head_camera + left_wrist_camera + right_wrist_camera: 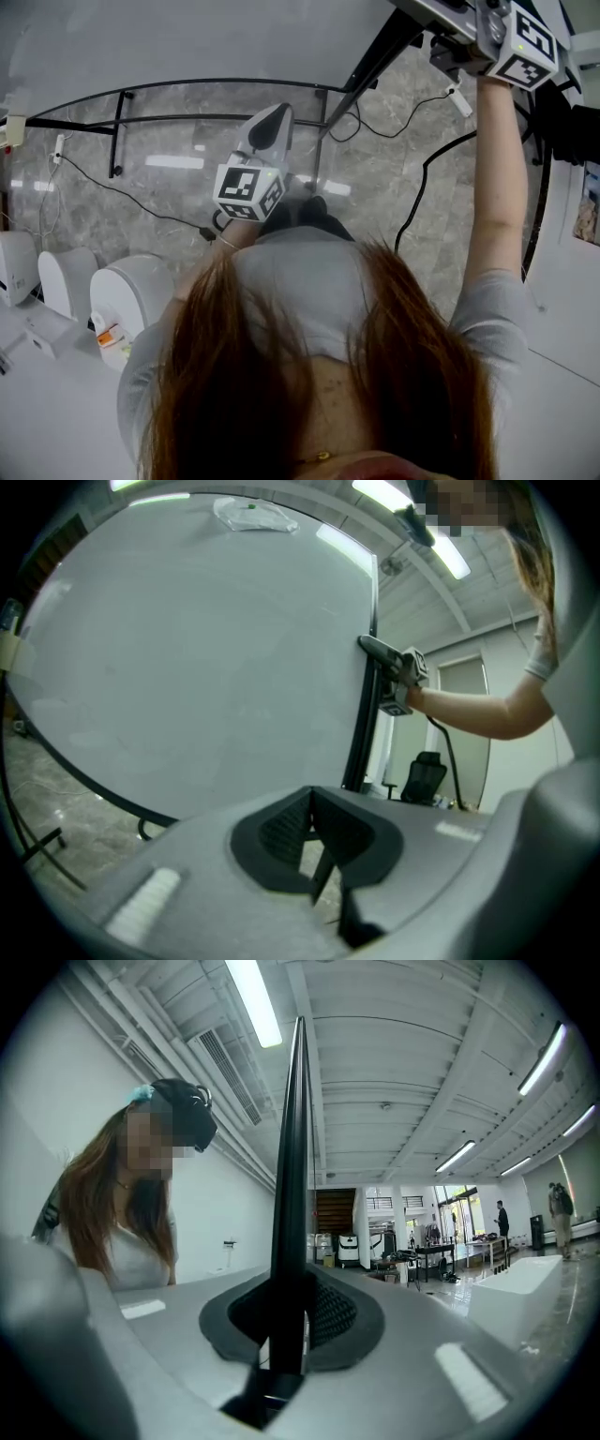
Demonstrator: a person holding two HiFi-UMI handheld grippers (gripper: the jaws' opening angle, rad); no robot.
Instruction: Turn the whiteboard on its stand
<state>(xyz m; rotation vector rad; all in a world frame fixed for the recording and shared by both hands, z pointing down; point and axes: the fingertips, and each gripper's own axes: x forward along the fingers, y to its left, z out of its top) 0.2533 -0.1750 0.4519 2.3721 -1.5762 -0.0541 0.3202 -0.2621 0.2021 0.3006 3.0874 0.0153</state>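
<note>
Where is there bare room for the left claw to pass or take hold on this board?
The whiteboard is bare across its face, and its right edge is free below the right claw clamped there. The floor under the stand rail is open but crossed by cables. It is crowded at the person's left, where white appliances stand.

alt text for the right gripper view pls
The right tongs grip the black edge of the whiteboard, seen end-on as a dark strip rising up the middle. A long-haired person stands at left, and a bright hall with ceiling strip lights lies behind.
</note>
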